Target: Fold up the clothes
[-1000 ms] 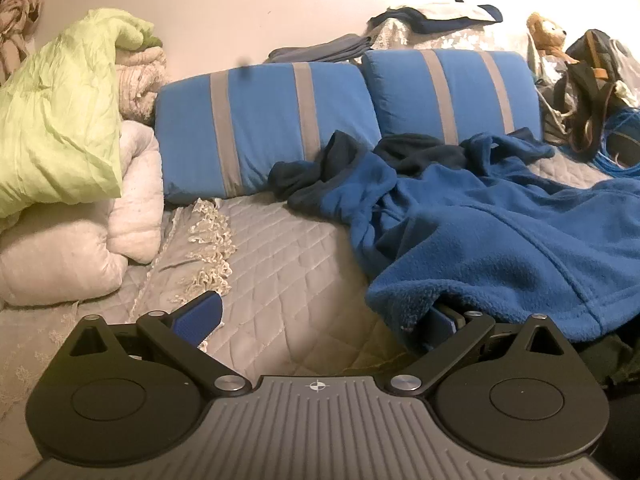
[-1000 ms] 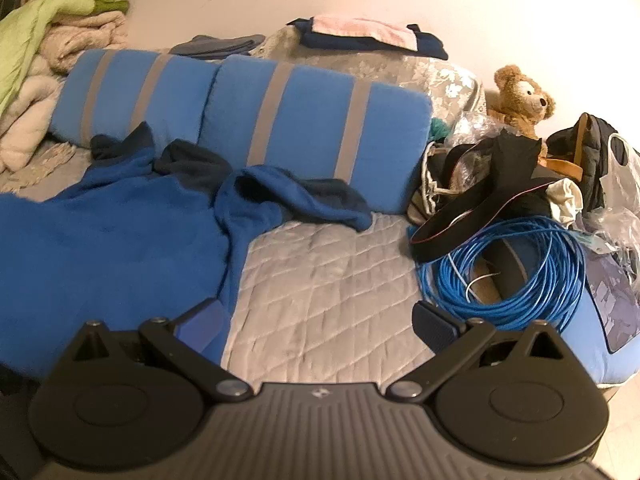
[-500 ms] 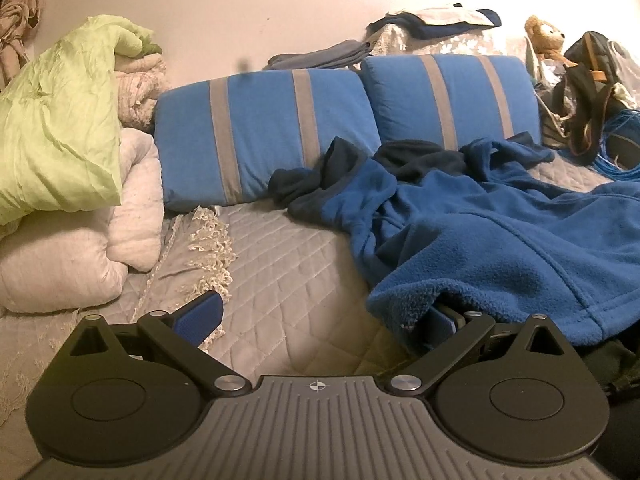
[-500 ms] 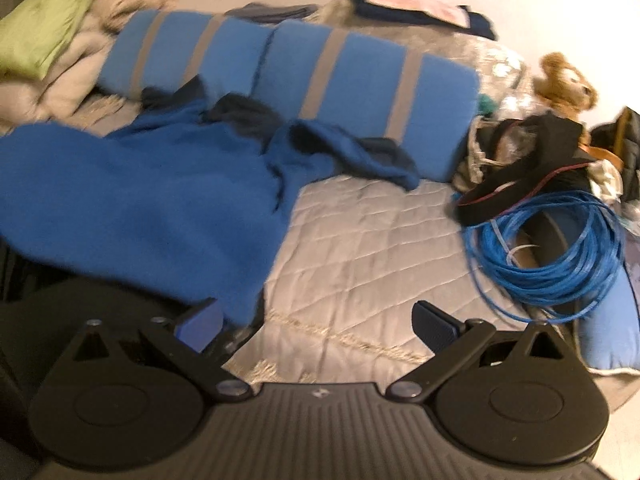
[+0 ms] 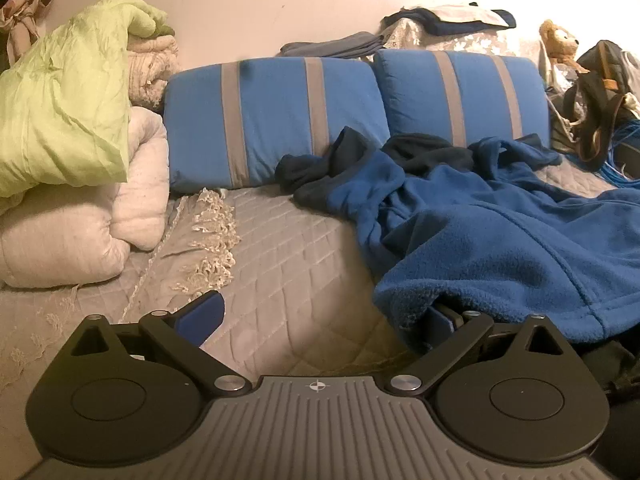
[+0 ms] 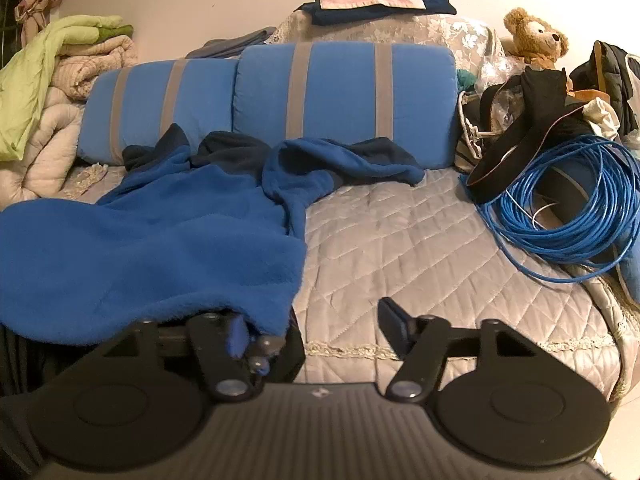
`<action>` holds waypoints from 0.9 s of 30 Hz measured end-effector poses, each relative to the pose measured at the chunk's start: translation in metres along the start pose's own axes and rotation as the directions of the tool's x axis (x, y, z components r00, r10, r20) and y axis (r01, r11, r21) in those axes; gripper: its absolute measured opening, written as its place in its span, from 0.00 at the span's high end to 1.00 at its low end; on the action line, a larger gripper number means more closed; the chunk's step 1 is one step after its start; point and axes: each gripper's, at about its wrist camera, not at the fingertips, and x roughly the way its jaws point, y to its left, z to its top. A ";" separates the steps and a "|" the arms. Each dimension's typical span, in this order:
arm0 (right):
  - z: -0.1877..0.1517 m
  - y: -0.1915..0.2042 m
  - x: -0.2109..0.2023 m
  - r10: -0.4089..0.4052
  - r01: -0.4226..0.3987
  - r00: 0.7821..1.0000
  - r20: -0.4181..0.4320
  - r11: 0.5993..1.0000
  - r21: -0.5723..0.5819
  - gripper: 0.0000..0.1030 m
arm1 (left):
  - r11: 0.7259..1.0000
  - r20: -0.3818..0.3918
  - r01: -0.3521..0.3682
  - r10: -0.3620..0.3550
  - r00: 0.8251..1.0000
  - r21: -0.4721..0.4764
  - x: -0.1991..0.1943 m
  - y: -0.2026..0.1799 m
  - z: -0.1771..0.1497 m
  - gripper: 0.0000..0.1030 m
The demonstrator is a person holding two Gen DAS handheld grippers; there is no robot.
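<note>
Left wrist view: left tongs (image 5: 320, 316) spread wide, pinching nothing. Left finger (image 5: 202, 316) bare above the grey quilted bed cover (image 5: 280, 272); right finger's tip sits tucked under the near hem of the blue fleece robe (image 5: 500, 240). Robe lies spread over the right part of the bed, dark-trimmed sleeve and collar reaching up against two blue striped pillows (image 5: 276, 120). Pale green and white duvets (image 5: 68, 152) piled far left.

Right wrist view: right tongs (image 6: 316, 324) also apart, not clamped. Robe (image 6: 160, 248) hem drapes over the left finger, which is mostly hidden; right finger (image 6: 394, 320) clear over the bed cover (image 6: 420, 248). Robe fills the left half of the bed. Blue cable coil (image 6: 568, 208), dark bags (image 6: 532, 120) and a teddy bear (image 6: 534, 38) at far right.
</note>
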 end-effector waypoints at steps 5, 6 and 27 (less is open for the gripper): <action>0.001 0.005 0.008 0.032 -0.032 0.999 -0.023 0.999 0.011 0.55 | 0.999 -0.004 0.034 -0.034 0.999 -0.013 0.000 -0.003 0.000 0.29; 0.001 0.005 0.009 0.044 -0.043 0.999 -0.027 0.999 0.018 0.62 | 0.999 -0.008 0.043 -0.043 0.999 -0.017 0.000 -0.004 0.000 0.34; 0.083 0.004 -0.035 0.001 -0.002 0.997 0.082 1.000 0.006 0.85 | 0.996 0.048 0.082 -0.080 0.996 -0.031 -0.037 -0.020 0.034 0.91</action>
